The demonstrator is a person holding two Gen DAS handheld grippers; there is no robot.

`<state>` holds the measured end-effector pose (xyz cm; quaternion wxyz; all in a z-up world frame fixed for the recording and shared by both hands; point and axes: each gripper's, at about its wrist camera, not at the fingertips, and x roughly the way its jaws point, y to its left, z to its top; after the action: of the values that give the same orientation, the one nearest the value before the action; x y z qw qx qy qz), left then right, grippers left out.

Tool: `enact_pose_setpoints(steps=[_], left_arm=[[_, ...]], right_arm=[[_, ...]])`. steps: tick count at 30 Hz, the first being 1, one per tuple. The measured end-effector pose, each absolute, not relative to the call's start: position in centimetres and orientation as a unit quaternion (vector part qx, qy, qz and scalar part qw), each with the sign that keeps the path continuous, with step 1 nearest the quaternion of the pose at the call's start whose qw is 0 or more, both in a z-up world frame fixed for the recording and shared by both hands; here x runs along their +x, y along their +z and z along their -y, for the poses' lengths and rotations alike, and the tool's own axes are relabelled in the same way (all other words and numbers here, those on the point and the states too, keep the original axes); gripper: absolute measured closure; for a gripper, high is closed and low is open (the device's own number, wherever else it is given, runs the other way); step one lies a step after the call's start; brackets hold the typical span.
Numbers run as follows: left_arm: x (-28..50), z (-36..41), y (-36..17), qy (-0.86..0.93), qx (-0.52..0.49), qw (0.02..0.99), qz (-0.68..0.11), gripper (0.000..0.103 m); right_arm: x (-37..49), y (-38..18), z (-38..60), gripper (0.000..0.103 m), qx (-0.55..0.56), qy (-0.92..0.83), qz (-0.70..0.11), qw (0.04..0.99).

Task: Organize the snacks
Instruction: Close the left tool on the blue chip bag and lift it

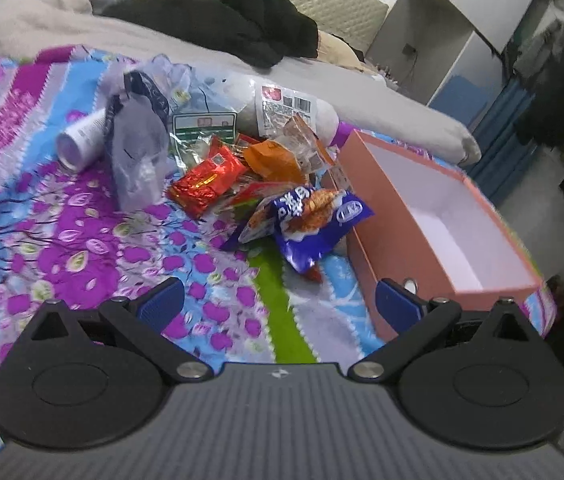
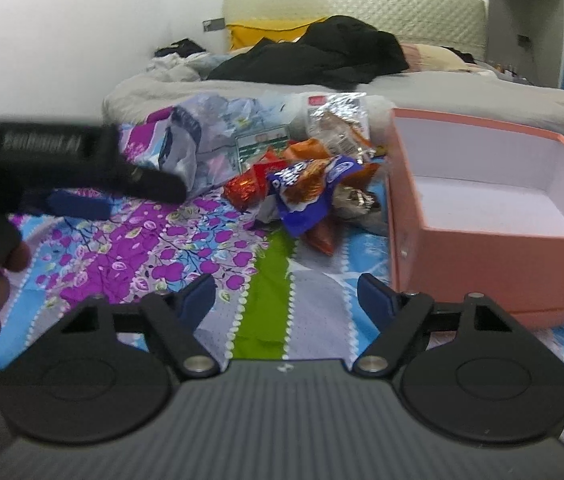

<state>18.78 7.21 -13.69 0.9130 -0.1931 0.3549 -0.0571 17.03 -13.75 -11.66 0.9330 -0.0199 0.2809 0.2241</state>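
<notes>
A heap of snack packets lies on the flowered bedsheet: a blue packet [image 1: 314, 216] [image 2: 306, 192] at the front, a red foil packet [image 1: 206, 180], an orange one [image 1: 274, 160] and clear wrappers behind. To the right stands an open pink box [image 1: 366, 200] [image 2: 482, 264] with a bare white inside. My left gripper [image 1: 280, 300] hovers open short of the heap, nothing between its blue pads. My right gripper [image 2: 288, 300] is open too, near the box's front corner. The left gripper [image 2: 82, 188] shows at the left in the right wrist view, held by a hand.
A crumpled plastic bag [image 1: 138, 152] and a white tube [image 1: 82, 140] lie left of the heap. Grey bedding [image 1: 202, 48], black clothes [image 1: 218, 20] and a yellow pillow [image 2: 266, 32] fill the far side of the bed. White shelving [image 1: 462, 28] stands at the right.
</notes>
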Motion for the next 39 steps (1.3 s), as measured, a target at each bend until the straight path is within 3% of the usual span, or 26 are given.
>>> enact_pose_setpoints(steps=[10, 15, 18, 20, 21, 24, 26, 33, 39], left_arm=[[26.4, -8.0, -16.8, -0.101, -0.216, 0.902, -0.361, 0.002], [30.0, -7.4, -18.3, -0.125, -0.209, 0.896, -0.371, 0.009], [31.7, -7.1, -19.0, -0.139, -0.206, 0.893, -0.374, 0.011], [32.8, -6.8, -19.4, -0.143, -0.199, 0.895, -0.373, 0.011], [33.4, -6.6, -19.7, -0.145, -0.195, 0.896, -0.372, 0.014], [34.6, -6.4, -20.3, -0.148, -0.195, 0.894, -0.374, 0.023], [35.2, -6.4, -21.0, -0.153, -0.200, 0.891, -0.377, 0.026], [35.1, -6.8, -21.2, -0.144, -0.205, 0.890, -0.381, 0.054], [32.7, -7.3, -20.3, -0.136, -0.209, 0.892, -0.378, 0.064]], right_arm=[[22.4, -15.9, 11.0, 0.029, -0.084, 0.215, -0.285, 0.931], [25.0, -17.9, 10.5, 0.030, -0.093, 0.210, -0.303, 0.925], [25.9, -18.7, 9.9, 0.056, -0.115, 0.190, -0.295, 0.929], [26.5, -19.1, 9.7, 0.056, -0.122, 0.187, -0.293, 0.930], [26.8, -19.4, 9.6, 0.057, -0.124, 0.188, -0.292, 0.930], [27.7, -20.1, 9.1, 0.072, -0.143, 0.178, -0.291, 0.929], [28.0, -20.3, 8.9, 0.072, -0.151, 0.178, -0.285, 0.930], [27.6, -20.1, 8.7, 0.079, -0.172, 0.191, -0.276, 0.926], [25.4, -19.1, 8.9, 0.084, -0.171, 0.205, -0.275, 0.923]])
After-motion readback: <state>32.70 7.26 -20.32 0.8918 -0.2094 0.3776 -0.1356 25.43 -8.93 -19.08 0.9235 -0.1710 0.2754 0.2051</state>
